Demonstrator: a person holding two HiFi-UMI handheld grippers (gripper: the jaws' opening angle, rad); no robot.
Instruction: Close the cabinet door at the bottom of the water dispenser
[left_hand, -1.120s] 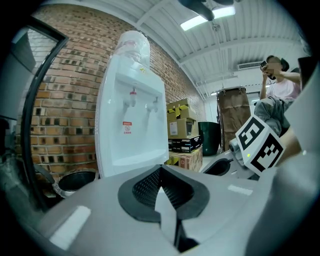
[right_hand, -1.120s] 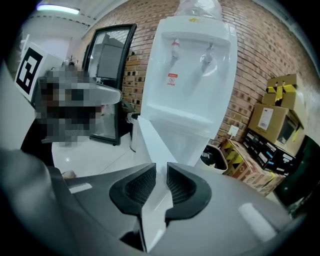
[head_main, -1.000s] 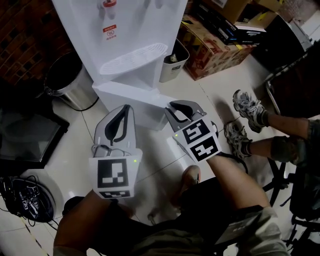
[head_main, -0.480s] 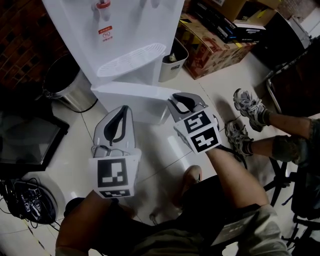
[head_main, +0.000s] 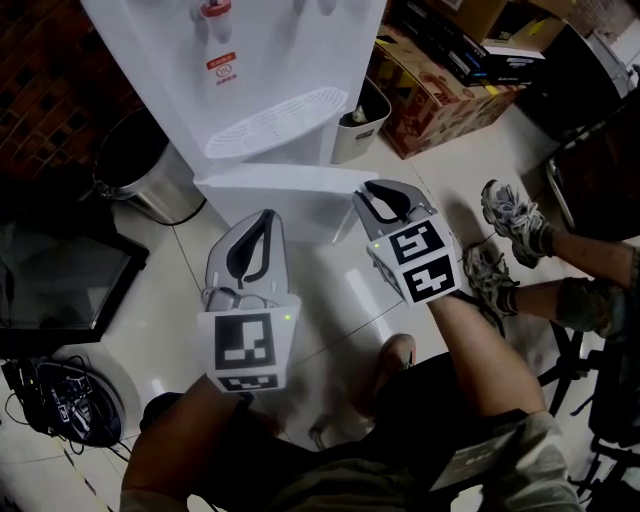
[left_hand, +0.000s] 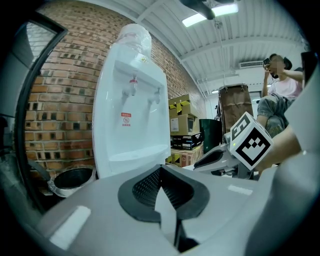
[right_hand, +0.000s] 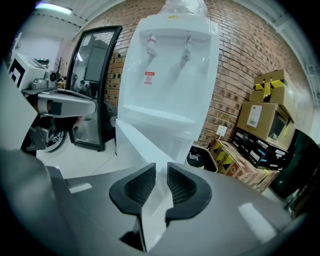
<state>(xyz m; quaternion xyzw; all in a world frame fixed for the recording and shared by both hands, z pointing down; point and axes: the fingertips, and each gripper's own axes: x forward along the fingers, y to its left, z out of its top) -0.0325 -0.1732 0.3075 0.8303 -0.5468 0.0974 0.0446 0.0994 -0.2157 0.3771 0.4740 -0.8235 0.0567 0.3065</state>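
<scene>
The door (head_main: 270, 190) edge was clamped in the right gripper (right_hand: 161, 175); the left gripper (left_hand: 160, 172), before the dispenser (head_main: 270, 60), was closed, empty.

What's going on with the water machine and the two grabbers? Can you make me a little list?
Water dispenser: white, upright, against a brick wall
Cabinet door: open, swung out at the bottom
Right gripper: shut on the door's free edge
Left gripper: jaws together, holding nothing
Nearby: steel bin, cardboard boxes
</scene>
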